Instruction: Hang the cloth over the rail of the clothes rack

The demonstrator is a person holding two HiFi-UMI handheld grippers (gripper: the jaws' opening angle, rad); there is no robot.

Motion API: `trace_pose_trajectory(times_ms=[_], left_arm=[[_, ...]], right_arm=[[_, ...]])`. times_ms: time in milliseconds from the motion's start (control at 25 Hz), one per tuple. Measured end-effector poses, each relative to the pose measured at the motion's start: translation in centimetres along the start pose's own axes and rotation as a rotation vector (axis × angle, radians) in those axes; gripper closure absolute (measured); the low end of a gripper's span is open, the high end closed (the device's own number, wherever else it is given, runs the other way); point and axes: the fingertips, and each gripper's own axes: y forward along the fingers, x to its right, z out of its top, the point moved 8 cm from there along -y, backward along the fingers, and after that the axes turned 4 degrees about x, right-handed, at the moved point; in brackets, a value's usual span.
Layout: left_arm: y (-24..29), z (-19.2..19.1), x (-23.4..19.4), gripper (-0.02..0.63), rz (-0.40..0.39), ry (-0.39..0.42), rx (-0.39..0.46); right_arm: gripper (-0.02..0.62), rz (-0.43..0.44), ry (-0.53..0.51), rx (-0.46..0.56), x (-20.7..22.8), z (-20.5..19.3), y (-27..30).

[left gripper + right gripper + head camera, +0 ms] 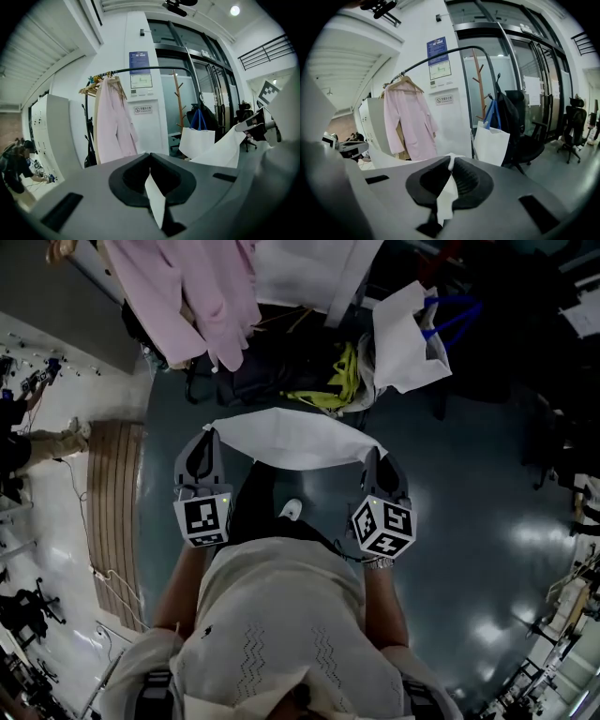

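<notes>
A white cloth (295,439) is stretched flat between my two grippers in the head view. My left gripper (210,435) is shut on its left corner and my right gripper (376,454) on its right corner. In the left gripper view a strip of the cloth (155,197) is pinched in the closed jaws of the left gripper (150,172). The right gripper (450,165) likewise pinches a fold of the cloth (447,199). The rack's dark curved rail (440,55) (140,70) stands ahead and above, apart from the cloth.
A pink garment (211,296) (115,122) (410,122) hangs on a hanger at the rail's left end. A white tote bag (408,334) (492,143) with blue handles hangs near a wooden coat stand (480,84). Dark bags (272,371) lie under the rack. An office chair (572,126) stands far right.
</notes>
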Motion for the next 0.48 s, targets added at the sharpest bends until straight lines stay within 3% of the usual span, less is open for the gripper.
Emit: trace_pose_trajectory(times_ms=[320, 480], left_arm=[[12.3, 5.3, -4.5, 0.592, -0.052, 0.034, 0.123], [16.6, 7.8, -6.8, 0.592, -0.074, -0.031, 0.163]], right_arm=[[0.571, -0.071, -0.018, 0.054, -0.7, 7.0, 9.6], [0.571, -0.087, -0.011, 0.094, -2.7, 10.4, 12.8]])
